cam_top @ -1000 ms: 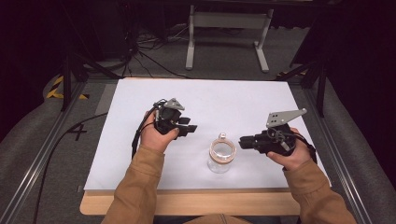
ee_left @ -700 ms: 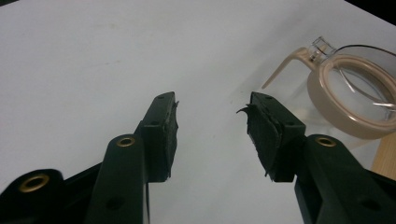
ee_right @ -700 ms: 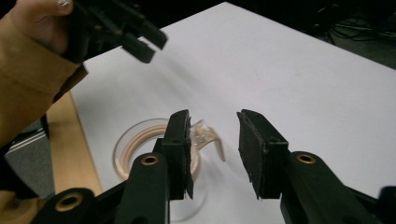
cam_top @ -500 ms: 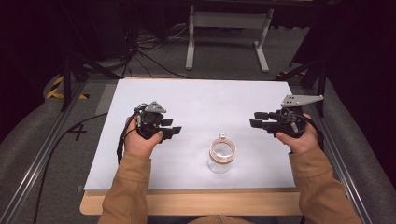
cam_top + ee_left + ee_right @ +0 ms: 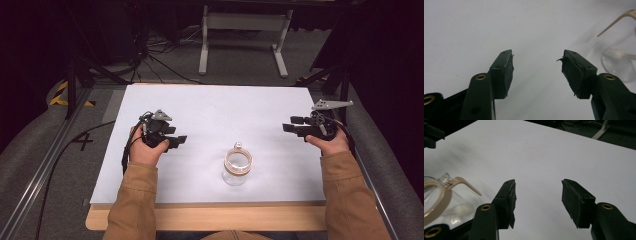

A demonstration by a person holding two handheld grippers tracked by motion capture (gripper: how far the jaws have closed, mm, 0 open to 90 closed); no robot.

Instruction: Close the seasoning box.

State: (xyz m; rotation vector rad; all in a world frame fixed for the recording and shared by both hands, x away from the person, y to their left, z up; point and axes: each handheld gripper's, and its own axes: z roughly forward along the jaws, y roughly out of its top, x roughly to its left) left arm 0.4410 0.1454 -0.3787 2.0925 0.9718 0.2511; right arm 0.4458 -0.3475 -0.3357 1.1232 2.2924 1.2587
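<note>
Clear round glass jar (image 5: 237, 169) with a tan ring about its mouth and a small glass knob at the rim, standing upright on the matte white table sheet (image 5: 215, 112) near the front wooden edge (image 5: 210, 218). Between the two hands, nearer the front edge than either, touched by neither. Left black two-jaw gripper (image 5: 176, 141), held in a tan-sleeved hand, well apart from the jar on its left, jaws spread wide with nothing between; worn dark rubber pads (image 5: 509, 71), frayed at the edges, brass rivets on the arms. Right black two-jaw gripper (image 5: 289, 125), grey three-cornered plate on top, farther off on the jar's right, near the sheet's edge, jaws likewise gaping and empty. Jar's tan rim (image 5: 439, 195) at the lower left of the right gripper view, glass base (image 5: 617, 63) at the far right of the left gripper view.
</note>
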